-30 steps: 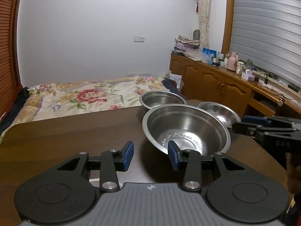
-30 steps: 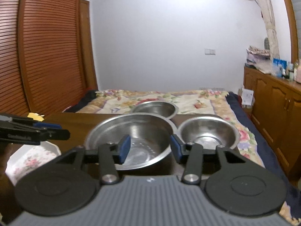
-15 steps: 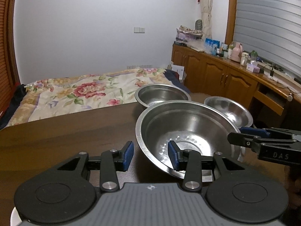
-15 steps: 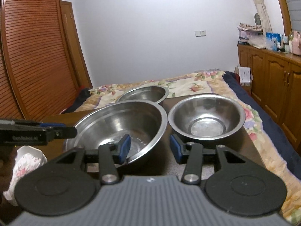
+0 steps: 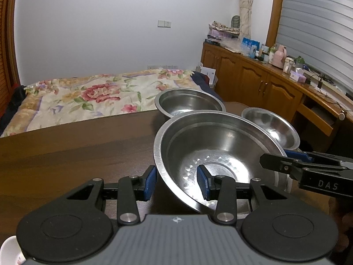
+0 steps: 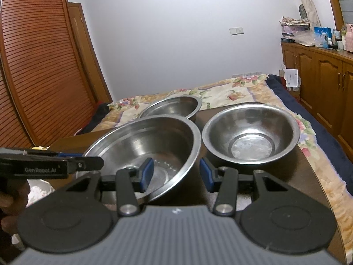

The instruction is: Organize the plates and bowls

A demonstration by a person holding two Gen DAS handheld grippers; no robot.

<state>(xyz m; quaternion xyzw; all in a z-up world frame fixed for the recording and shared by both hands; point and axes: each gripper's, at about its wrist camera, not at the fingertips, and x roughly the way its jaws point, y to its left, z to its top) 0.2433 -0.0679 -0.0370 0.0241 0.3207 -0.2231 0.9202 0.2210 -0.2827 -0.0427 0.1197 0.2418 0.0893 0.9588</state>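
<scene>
Three steel bowls stand on the dark wooden table [image 5: 77, 154]. The large bowl [image 5: 220, 154] [image 6: 150, 139] is nearest. My left gripper [image 5: 176, 184] is open, with the bowl's left rim between its blue pads. My right gripper [image 6: 176, 175] is open too and straddles the bowl's right rim. Each gripper shows side-on in the other's view: the right gripper [image 5: 275, 161] and the left gripper [image 6: 92, 163]. A medium bowl [image 5: 189, 101] [image 6: 174, 108] sits behind the large one. A smaller bowl [image 5: 271, 128] [image 6: 249, 132] sits to its right.
A white floral plate [image 6: 39, 190] [image 5: 8, 251] lies at the table's near left corner, under the left gripper. A bed with a floral quilt [image 5: 88, 97] lies beyond the table's far edge. Wooden cabinets [image 5: 264, 84] line the right wall.
Both grippers have moved forward and inward onto the large bowl, so its rim now lies between each pair of open fingers. The bowls look larger and closer.
</scene>
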